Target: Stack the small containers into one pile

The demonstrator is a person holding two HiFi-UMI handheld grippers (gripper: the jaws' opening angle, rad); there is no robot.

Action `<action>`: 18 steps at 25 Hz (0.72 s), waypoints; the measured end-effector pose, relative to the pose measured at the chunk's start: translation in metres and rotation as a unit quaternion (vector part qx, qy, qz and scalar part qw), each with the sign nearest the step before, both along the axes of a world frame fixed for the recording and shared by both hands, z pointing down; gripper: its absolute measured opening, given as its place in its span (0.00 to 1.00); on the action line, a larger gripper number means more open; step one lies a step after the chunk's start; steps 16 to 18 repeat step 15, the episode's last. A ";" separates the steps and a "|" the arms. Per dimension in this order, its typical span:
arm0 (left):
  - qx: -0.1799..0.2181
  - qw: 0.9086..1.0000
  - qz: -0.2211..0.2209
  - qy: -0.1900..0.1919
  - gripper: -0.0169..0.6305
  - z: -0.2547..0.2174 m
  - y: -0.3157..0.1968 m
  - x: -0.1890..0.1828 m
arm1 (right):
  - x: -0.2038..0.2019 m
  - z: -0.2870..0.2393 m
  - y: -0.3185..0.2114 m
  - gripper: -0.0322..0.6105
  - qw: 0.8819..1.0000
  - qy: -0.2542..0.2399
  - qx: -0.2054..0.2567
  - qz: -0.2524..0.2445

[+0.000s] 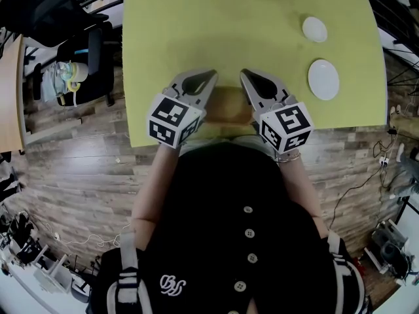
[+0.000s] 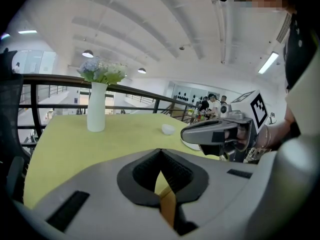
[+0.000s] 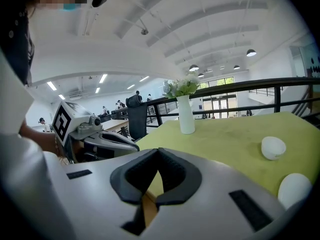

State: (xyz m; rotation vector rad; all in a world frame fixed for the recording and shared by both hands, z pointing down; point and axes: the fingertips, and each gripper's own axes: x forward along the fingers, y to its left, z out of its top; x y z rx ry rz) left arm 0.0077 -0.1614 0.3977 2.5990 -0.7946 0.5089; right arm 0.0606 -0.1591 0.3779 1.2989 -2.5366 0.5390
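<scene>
Left gripper (image 1: 207,78) and right gripper (image 1: 247,77), fingers clenched on nothing, hovered at the near edge of the green worktop (image 1: 229,25); small container (image 1: 315,29) and larger container (image 1: 323,79) lay well apart to their right.

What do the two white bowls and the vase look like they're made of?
The far bowl and near bowl: smooth, plain white, slightly glossy, so glazed ceramic or plastic; can't tell which. The vase: opaque white, even satin surface, probably ceramic.

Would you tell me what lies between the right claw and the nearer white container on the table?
Nothing: only bare green tabletop separates the right claw from the nearer white container, as the head view shows.
</scene>
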 end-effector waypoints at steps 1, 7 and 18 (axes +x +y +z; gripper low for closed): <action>-0.002 1.000 0.001 -0.001 0.04 0.001 0.001 0.000 | 0.000 0.002 0.000 0.07 1.000 0.000 -0.002 0.001; -0.007 1.000 -0.009 -0.004 0.04 0.006 -0.002 -0.008 | -0.002 0.008 0.000 0.07 1.000 0.005 -0.011 0.003; -0.014 1.000 -0.016 -0.021 0.04 0.007 -0.006 -0.007 | 0.003 0.009 0.000 0.07 1.000 0.003 -0.022 0.001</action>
